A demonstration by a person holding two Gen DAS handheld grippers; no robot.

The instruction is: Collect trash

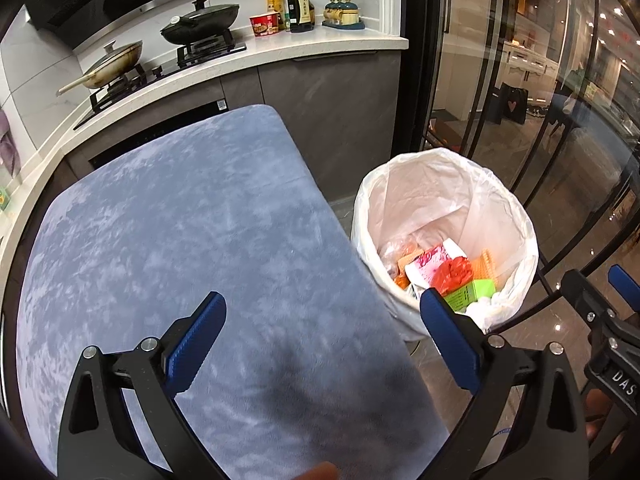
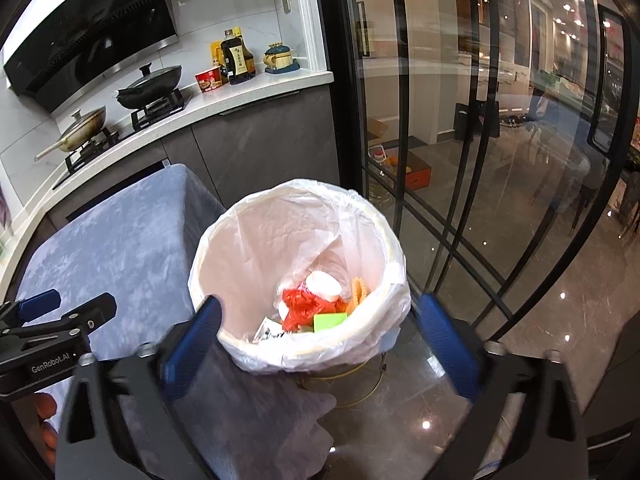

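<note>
A white bin (image 1: 516, 224) (image 2: 256, 216) lined with a thin white bag stands on the floor beside a table covered in blue-grey cloth (image 1: 180, 240) (image 2: 112, 248). Inside lie a red crumpled bag (image 1: 454, 274) (image 2: 298, 306), a green box (image 1: 468, 295) (image 2: 330, 321), a pink printed packet (image 1: 430, 262), a white lid-like piece (image 2: 324, 285) and orange scraps. My left gripper (image 1: 324, 312) stands open over the cloth's right edge, nothing between its blue pads. Directly above the bin, my right gripper (image 2: 320, 316) is open and empty. Each gripper shows at the other view's edge (image 1: 600, 304) (image 2: 60, 312).
A white kitchen counter (image 1: 280, 50) behind the table carries a gas hob with two lidded pans (image 1: 200, 24), a dark sauce bottle (image 1: 299, 4) and a red noodle cup (image 1: 264, 26). Black-framed glass doors (image 1: 500, 80) (image 2: 460, 140) stand right of the bin over glossy floor tiles.
</note>
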